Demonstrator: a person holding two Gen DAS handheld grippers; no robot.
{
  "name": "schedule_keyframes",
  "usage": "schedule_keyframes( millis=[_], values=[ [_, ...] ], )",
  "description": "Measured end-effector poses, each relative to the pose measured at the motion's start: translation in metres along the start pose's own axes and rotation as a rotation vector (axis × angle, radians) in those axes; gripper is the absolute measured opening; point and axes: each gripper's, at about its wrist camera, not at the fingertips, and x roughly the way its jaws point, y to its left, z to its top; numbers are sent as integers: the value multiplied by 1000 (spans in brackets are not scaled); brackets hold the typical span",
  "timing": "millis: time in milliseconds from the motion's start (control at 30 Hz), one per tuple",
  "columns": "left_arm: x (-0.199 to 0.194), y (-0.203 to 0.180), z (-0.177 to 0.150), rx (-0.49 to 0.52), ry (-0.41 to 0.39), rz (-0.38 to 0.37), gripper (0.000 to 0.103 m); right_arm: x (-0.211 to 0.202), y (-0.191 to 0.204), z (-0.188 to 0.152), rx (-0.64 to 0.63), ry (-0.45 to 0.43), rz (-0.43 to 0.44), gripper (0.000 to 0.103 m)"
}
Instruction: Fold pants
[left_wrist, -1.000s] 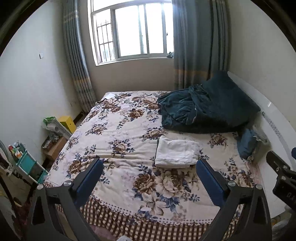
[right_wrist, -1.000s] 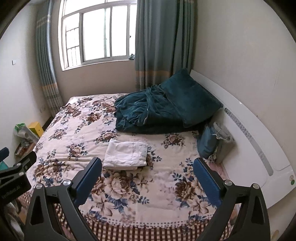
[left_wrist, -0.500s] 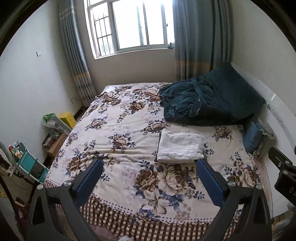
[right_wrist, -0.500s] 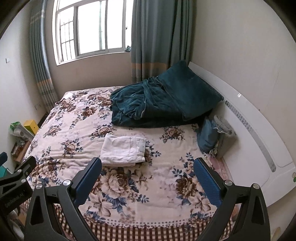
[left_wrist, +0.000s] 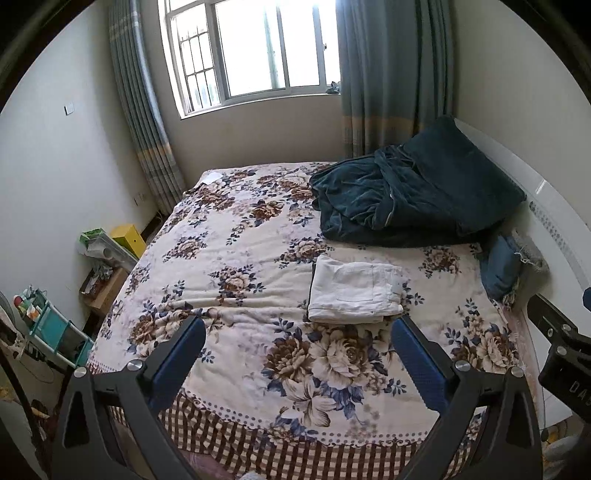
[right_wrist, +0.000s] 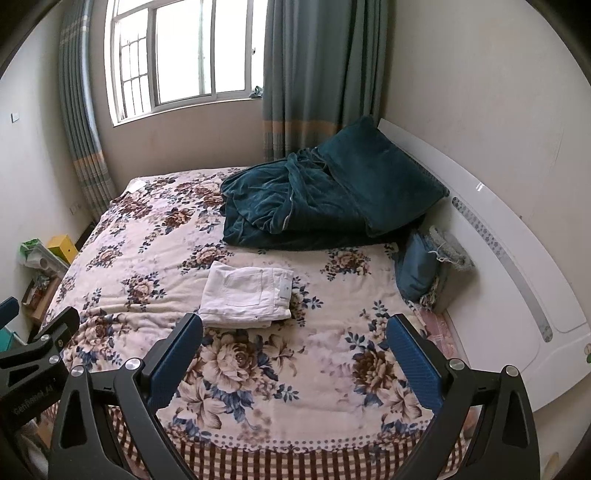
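The white pants (left_wrist: 354, 293) lie folded into a neat rectangle on the floral bed (left_wrist: 229, 258), just in front of the dark teal blanket (left_wrist: 406, 199). Both the left gripper (left_wrist: 297, 354) and right gripper (right_wrist: 293, 350) hang above the bed's near edge — fingers spread wide, holding nothing.

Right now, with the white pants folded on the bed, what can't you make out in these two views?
- White pants: underside layers, hidden by the top fold in both views.
- Dark strip at their left edge, left wrist view: too small to identify.
- Teal blanket: anything beneath it is covered.
- Left gripper and right gripper: handles and hands cut off by the bottom edge.
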Motion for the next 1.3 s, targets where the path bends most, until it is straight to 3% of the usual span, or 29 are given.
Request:
schedule_keyframes(
  millis=[267,1300],
  values=[
    [0,-1,1,-1,3,0,103,6,-1,-14,1,13,4,102],
    [-2,-12,5,-5,-4,-7,103,7,-1,-14,6,17,18,102]
  ],
)
